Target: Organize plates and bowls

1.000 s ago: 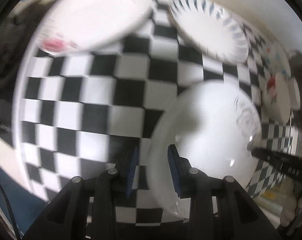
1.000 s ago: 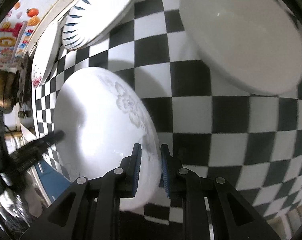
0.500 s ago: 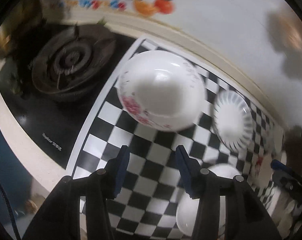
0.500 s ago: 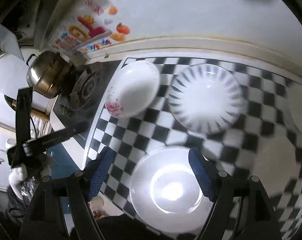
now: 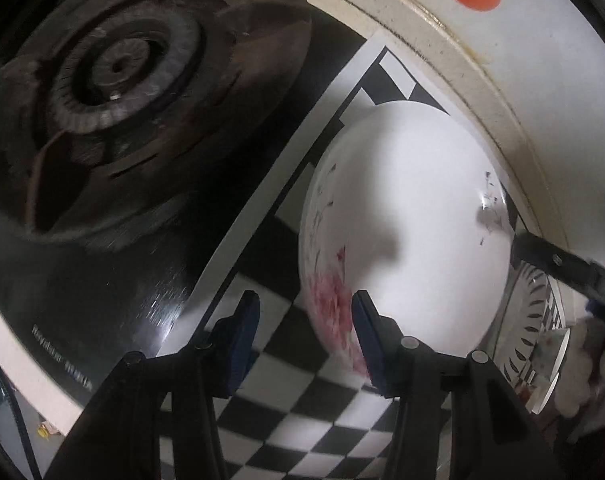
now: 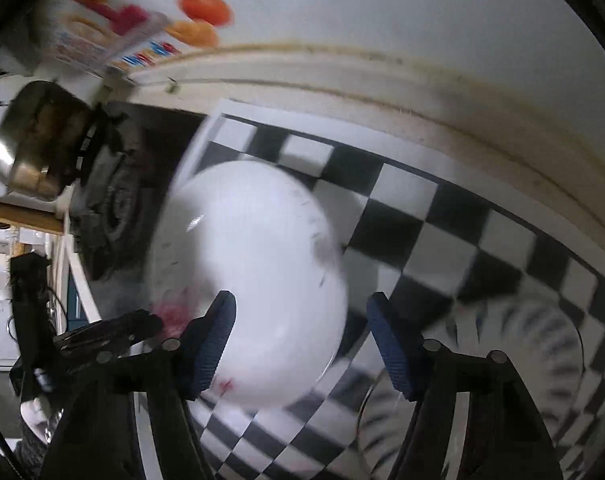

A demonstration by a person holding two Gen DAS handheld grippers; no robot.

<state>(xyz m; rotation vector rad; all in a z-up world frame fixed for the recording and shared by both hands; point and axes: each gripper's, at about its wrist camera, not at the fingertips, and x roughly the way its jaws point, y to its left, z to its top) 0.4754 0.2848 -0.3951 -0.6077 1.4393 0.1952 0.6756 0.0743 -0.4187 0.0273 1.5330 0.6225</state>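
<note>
The white ceramic bowl with a pink flower print on its rim (image 5: 406, 240) sits on the black-and-white checkered mat (image 5: 302, 432) at the counter's back corner, next to the black glass gas hob (image 5: 114, 128) and close to the wall ledge. The left hand-held gripper (image 5: 304, 332) is open, its pads straddling the bowl's near flowered rim without clamping it. The right hand-held gripper (image 6: 300, 344) is also spread wide, empty, over the same bowl; motion blur makes it hard to tell whether it touches.

Judging from this, the risks are:
- A shallow pinch on the glazed rim could let the bowl slip or tip.
- Both grippers crowding one bowl could collide.
- A nudge could slide it onto the hob or against the blue-striped white plate (image 6: 502, 360) just beside it.
</note>
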